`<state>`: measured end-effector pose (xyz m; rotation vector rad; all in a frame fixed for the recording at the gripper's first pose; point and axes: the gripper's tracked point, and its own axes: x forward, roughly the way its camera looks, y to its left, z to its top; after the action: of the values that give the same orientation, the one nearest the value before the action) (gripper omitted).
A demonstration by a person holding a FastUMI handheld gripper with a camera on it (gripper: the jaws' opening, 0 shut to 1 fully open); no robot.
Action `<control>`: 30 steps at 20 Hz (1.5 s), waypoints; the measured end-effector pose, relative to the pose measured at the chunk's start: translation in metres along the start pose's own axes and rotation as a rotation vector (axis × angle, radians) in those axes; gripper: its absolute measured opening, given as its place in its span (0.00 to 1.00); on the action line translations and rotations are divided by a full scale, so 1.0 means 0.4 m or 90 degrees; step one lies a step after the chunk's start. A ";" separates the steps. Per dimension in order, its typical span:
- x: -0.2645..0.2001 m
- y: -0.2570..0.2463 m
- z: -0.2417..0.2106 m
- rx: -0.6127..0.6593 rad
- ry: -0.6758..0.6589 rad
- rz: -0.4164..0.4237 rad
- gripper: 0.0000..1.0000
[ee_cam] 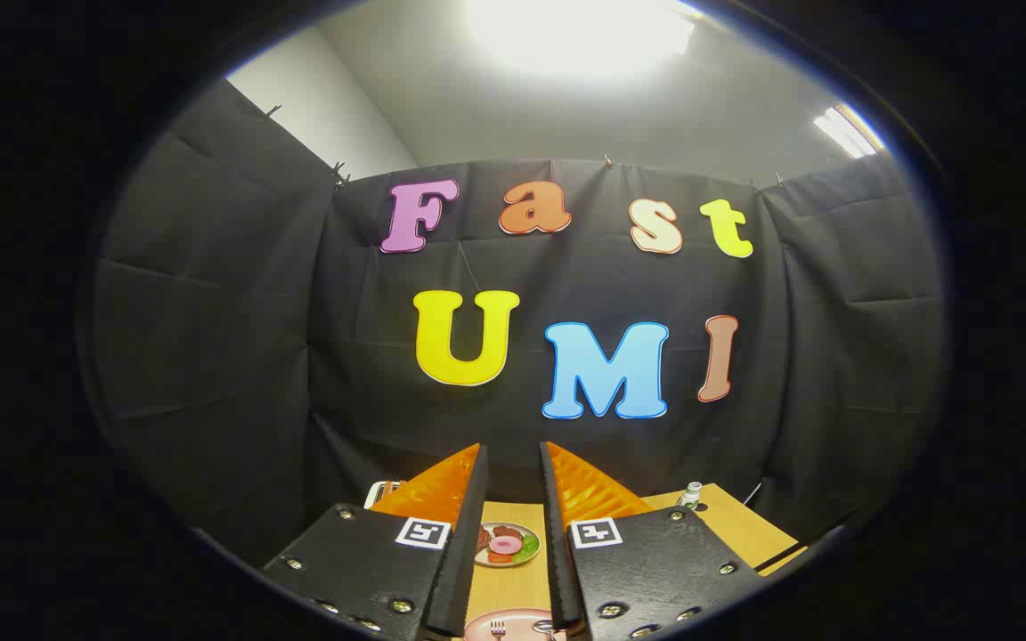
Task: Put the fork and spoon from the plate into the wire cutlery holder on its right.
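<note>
Nothing of the job looks done yet, as far as I can judge. The pink plate (513,626) sits at the near edge of the wooden table (508,583), low between my two fingers, and the fork (498,629) lies on it with its tines toward the far side. Beside the fork, toward the right of the plate, I see the end of what I take to be the spoon (541,627), mostly hidden behind my right finger. So both pieces are on the plate and both moves are left to make. The wire cutlery holder I cannot pick out; the table's right side is largely covered by my own tool.

My gripper (513,463) is held high and tipped up, looking more at the booth's back wall than at the table. Its fingers stand apart with a narrow gap between them, pinching nothing. Through that gap, farther along the table toward its middle, lies a second plate with toy food (507,543). A small white bottle (691,494) stands near the table's far right corner.

I judge I must tilt down and come in over the near plate before I can grip either piece.
</note>
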<state>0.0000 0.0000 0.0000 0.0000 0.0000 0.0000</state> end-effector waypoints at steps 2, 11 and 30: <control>0.009 -0.001 -0.003 0.000 0.001 -0.001 0.35; 0.015 0.011 -0.011 0.006 0.005 0.004 0.35; 0.021 -0.087 -0.578 0.051 0.415 -0.084 0.35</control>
<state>0.0084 -0.0348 -0.2312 0.0794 0.6524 -0.1326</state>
